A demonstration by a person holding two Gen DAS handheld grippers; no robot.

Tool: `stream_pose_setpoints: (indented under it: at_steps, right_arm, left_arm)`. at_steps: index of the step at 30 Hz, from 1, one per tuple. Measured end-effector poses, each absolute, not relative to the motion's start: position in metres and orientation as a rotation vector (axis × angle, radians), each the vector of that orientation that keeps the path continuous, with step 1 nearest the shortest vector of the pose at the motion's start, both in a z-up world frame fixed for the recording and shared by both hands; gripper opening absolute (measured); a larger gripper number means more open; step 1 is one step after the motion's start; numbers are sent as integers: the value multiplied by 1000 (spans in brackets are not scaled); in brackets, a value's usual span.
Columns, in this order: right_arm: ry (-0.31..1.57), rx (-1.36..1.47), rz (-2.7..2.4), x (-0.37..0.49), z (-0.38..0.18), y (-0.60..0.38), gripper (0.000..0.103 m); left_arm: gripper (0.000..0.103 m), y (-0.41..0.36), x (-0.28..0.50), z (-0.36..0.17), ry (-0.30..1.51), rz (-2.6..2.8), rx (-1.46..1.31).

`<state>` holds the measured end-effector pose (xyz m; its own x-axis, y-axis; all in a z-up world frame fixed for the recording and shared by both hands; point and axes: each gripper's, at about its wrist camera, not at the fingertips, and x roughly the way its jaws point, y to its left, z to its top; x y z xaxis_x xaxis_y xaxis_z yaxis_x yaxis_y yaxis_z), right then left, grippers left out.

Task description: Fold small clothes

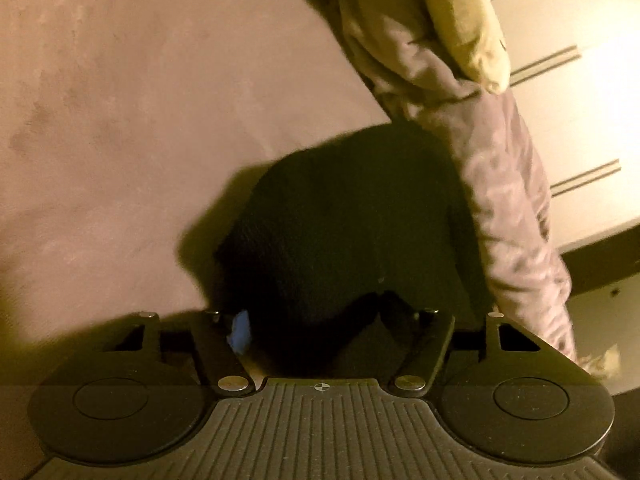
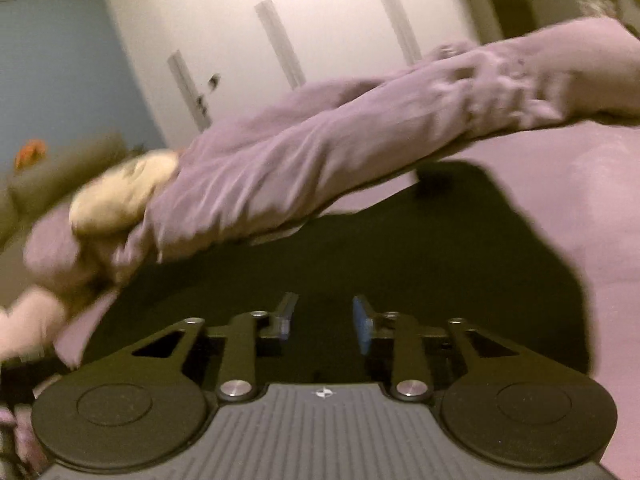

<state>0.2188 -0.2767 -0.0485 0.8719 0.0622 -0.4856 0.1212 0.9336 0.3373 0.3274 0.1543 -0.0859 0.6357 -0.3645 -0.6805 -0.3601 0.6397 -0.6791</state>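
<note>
Black soft garment (image 1: 344, 220) lies unfolded on mauve bedsheet (image 1: 120, 120), lilac crumpled garment (image 2: 320, 152) at 12 o'clock; left gripper (image 1: 316, 320) clamps black cloth, right gripper (image 2: 320, 316) gapes narrowly, empty; folding seemingly barely begun.

left wrist: close, low | right wrist: same | shared: black cloth (image 1: 344, 216) (image 2: 400, 248)

Matt black cloth garment (image 1: 340, 232)

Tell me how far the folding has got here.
Done: nothing clearly folded. In hand: the black garment lies on the pinkish surface; the left gripper seems buried in it, grip hidden. The right gripper is open over it. Left: the fold itself, plus the crumpled lilac garment.
</note>
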Motion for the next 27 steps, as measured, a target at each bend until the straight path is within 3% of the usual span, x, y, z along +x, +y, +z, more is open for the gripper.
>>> stream_pose_setpoints:
  at_steps: [3,6,7,9,11,13,14,17,27]
  right_arm:
    - [501,343,-13,237,-55,-246,15]
    - [464,324,-26,253,-58,-231,15]
    - [455,313,-41,260,-60,-227,15]
    - [457,301,-68,262,-67,-217,15]
    - [538,261,-88,274,-87,-208,15]
    - [532,234,-81,276,-100,-206,15]
    - [531,245,-76,275,-100,-208,15]
    - [547,284,-48,276,-98,-217,13]
    - [615,192,-44,276,-101,-210,11]
  left_arm:
    - [53,155,329,-87,914,-18,-893]
    - [52,155,330,-88,905,-61,-826]
    - [52,155,331,-89,899,-73,-812]
    - [66,153,335,-89,891,-93,-799]
    - [66,151,340,-89,875,-101,-800]
    - [53,147,347,-87,879,-91,-769]
    - [39,145,351,-86,880,-92,-761]
    - [30,141,354,-77,865,-97,-750]
    - [27,69,337,16,648,-280,-397]
